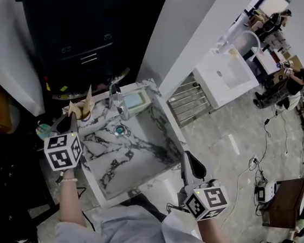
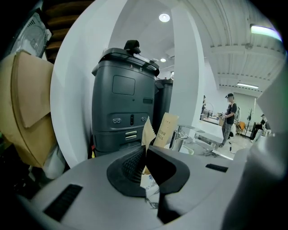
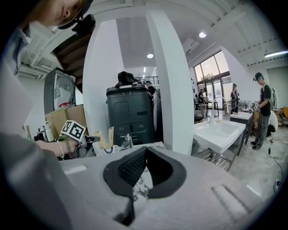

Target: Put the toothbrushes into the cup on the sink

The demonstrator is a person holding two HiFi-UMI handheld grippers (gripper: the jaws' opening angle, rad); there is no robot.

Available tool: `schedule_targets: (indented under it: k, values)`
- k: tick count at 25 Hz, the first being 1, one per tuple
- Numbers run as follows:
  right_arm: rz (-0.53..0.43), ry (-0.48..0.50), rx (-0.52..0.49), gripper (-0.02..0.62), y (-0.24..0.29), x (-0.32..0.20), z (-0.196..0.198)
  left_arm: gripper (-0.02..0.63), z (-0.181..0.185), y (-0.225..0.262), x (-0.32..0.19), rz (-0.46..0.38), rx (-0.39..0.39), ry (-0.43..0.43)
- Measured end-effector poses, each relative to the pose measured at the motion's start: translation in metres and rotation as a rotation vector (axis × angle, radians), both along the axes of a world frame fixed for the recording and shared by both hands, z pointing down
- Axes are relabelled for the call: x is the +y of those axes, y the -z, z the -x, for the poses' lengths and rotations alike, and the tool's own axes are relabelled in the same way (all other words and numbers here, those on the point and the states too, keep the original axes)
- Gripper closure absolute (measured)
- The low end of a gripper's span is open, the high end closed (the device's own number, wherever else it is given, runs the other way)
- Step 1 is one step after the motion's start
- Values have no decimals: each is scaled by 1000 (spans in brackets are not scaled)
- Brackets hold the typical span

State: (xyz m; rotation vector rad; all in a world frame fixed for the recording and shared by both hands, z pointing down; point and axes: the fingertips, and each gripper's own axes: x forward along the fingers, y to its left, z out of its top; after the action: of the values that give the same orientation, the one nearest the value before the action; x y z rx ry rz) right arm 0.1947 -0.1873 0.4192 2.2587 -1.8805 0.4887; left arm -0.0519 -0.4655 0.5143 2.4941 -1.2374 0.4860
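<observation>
The left gripper [image 2: 145,149] has its jaws closed, the ribbed pads meeting tip to tip. The pointed top of a brown paper toothbrush package [image 2: 148,131] rises right at these tips; whether they pinch its edge cannot be told. A second toothbrush package [image 2: 167,129], also brown and with print on it, leans just beside the first. In the head view both packages stand upright at the back-left corner of the marble sink [image 1: 169,123], left of the faucet [image 1: 118,102] – their lower ends are hidden behind the gripper.

The right gripper [image 3: 145,151] is closed too, with nothing between its pads. It hovers off the front-right corner of the sink, well apart from the packages.

The drain [image 1: 120,130] lies in the basin just in front of the faucet. A dark grey machine [image 2: 125,103] stands behind the sink, and a white washbasin [image 1: 224,75] stands off to the right of the sink – people are farther away on that side.
</observation>
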Motion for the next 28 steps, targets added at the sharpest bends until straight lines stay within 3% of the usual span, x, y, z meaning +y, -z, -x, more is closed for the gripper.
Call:
schedule_targets:
  k: [6, 16, 23, 28]
  values:
    - [-1, 7, 1, 597, -2, -1, 2, 600, 6, -5, -6, 12, 56, 37]
    - [-24, 56, -4, 597, 4, -13, 15, 597, 6, 7, 5, -21, 39, 15]
    - [-74, 128, -8, 597, 20, -32, 33, 598, 13, 35, 32, -47, 35, -4]
    - [-124, 180, -14, 597, 36, -47, 49, 598, 15, 74, 56, -122, 39, -44]
